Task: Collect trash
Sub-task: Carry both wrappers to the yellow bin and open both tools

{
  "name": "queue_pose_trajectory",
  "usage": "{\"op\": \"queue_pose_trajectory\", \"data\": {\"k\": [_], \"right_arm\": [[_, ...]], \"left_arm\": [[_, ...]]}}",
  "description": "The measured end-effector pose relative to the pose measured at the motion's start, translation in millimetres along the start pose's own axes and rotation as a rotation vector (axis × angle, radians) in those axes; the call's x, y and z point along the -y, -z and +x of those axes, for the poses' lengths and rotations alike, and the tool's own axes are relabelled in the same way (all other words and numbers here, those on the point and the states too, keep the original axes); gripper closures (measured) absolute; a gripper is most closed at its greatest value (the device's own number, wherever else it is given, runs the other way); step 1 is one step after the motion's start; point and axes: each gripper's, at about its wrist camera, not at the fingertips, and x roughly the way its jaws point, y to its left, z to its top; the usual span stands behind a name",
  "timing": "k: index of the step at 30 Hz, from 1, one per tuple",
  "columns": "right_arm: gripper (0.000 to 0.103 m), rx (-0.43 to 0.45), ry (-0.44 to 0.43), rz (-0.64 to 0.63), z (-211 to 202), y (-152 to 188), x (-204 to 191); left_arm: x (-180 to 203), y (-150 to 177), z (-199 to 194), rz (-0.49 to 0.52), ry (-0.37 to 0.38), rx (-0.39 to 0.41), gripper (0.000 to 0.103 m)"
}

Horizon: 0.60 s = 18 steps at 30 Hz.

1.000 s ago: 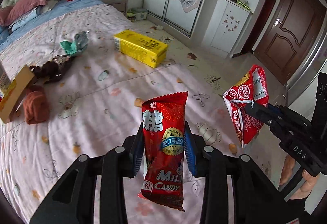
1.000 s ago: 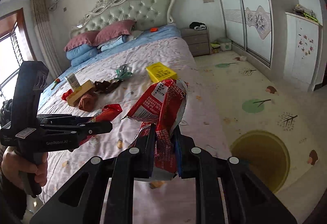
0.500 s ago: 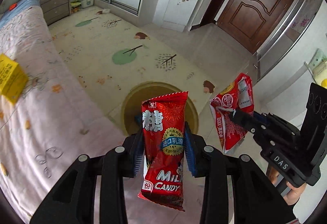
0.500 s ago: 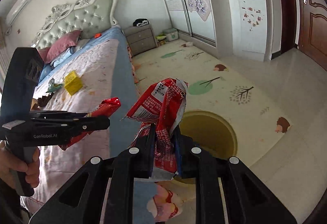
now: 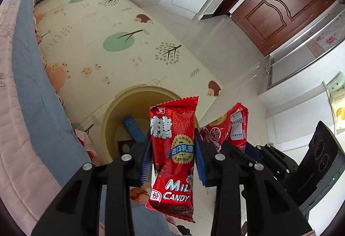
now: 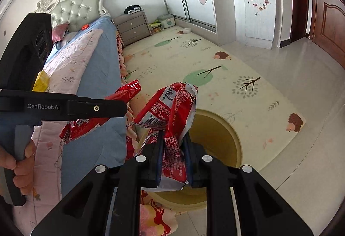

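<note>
- Jaws of the left gripper (image 5: 172, 158) pinch a glossy red "Milk Candy" plastic wrapper (image 5: 173, 149); jaws of the right gripper (image 6: 173, 156) pinch a crumpled red foil snack packet (image 6: 170, 111).
- Both pieces of trash hang near the round yellow plastic bin (image 5: 120, 115), which stands on the floor at 6 o'clock in each wrist view, just beside the blue-edged bed (image 5: 32, 96).
- Judged step: carrying trash to the bin. Next, each gripper needs to sit over the opening before its jaws part.
- Inside the bin, a blue flat object (image 5: 132, 129) already lies.
- Bed edge crowds the bin at 9 o'clock; the patterned cream play mat (image 5: 97, 42) toward 12 o'clock is open room.
</note>
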Motion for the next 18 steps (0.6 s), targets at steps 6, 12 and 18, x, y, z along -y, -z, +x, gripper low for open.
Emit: {"op": "queue_pose_trajectory", "data": {"k": [6, 12, 18], "right_arm": [[0.044, -0.009, 0.067, -0.007, 22, -2, 13], [0.044, -0.045, 0.029, 0.069, 30, 9, 31], [0.044, -0.040, 0.026, 0.084, 18, 11, 32]], "left_arm": [[-6, -8, 8, -0.028, -0.026, 0.023, 0.004], [-6, -7, 15, -0.021, -0.046, -0.017, 0.004], [6, -3, 8, 0.041, -0.072, 0.007, 0.004]]}}
